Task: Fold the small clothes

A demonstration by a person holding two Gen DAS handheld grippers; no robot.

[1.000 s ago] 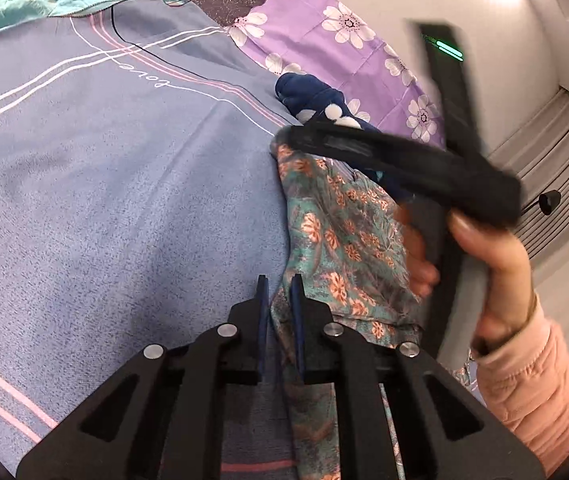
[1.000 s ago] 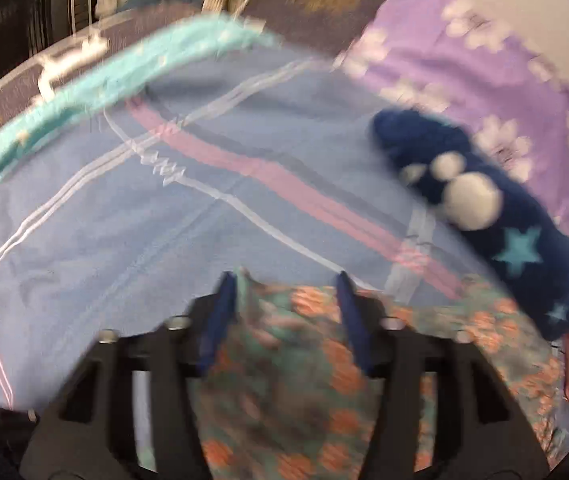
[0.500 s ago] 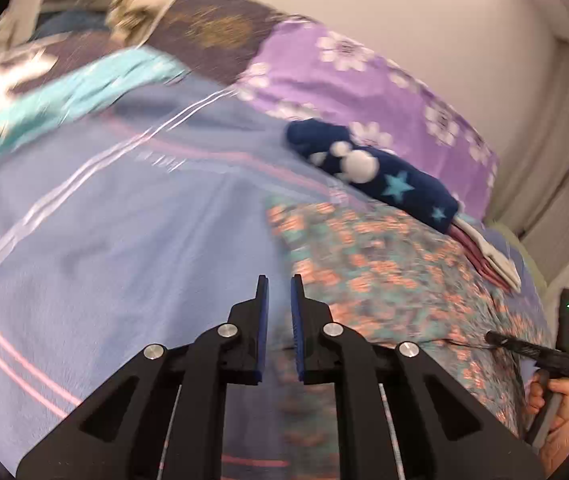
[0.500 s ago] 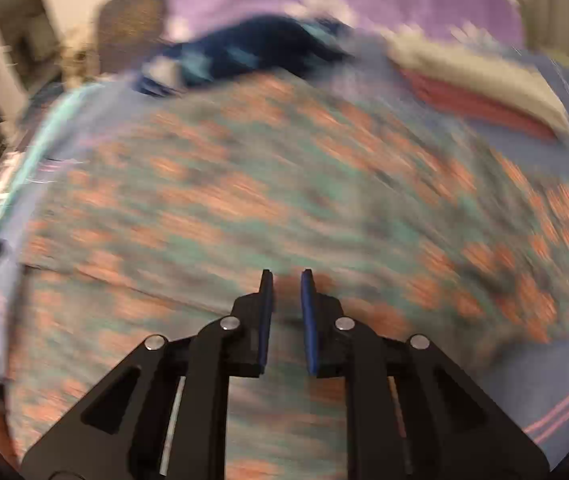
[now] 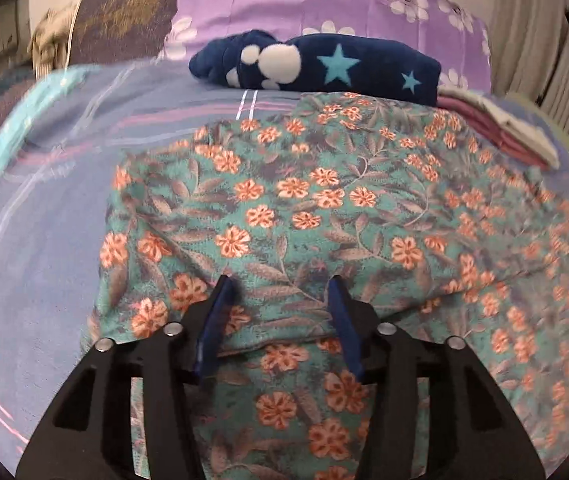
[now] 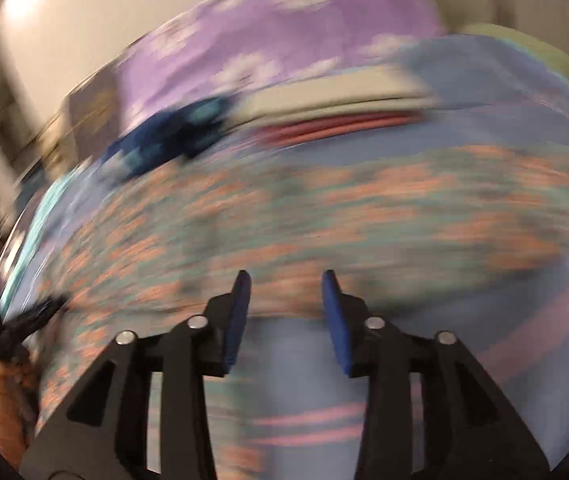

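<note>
Two tools are in my views, and both stand with their blue pads spread apart, grasping nothing. My left tool [image 5: 280, 312] hangs over the near part of the floral garment [image 5: 324, 208], a teal cloth with orange flowers that lies spread across the blue striped bedsheet [image 5: 36, 240]. A fold edge of that cloth runs just under the left tool's fingers [image 5: 214, 328], though I cannot tell whether the pads touch the fabric. Beyond the garment, against the purple flowered pillow [image 5: 304, 4], a folded navy fleece with stars [image 5: 324, 66] lies on the bed, and to its right sits a stack of folded items [image 5: 500, 120] in pink and grey, touching the far right corner of the floral cloth.

My right wrist view is heavily smeared by motion. The right tool [image 6: 286, 308] sits at the near edge of the floral garment [image 6: 324, 216], with bare bedsheet [image 6: 296, 364] between and below its fingers [image 6: 336, 320]. The navy fleece [image 6: 172, 136] and the folded stack [image 6: 344, 120] show as streaks farther back. At the far left edge I see the other tool [image 6: 24, 320] and a pink sleeve [image 6: 4, 400] beneath it.
</note>
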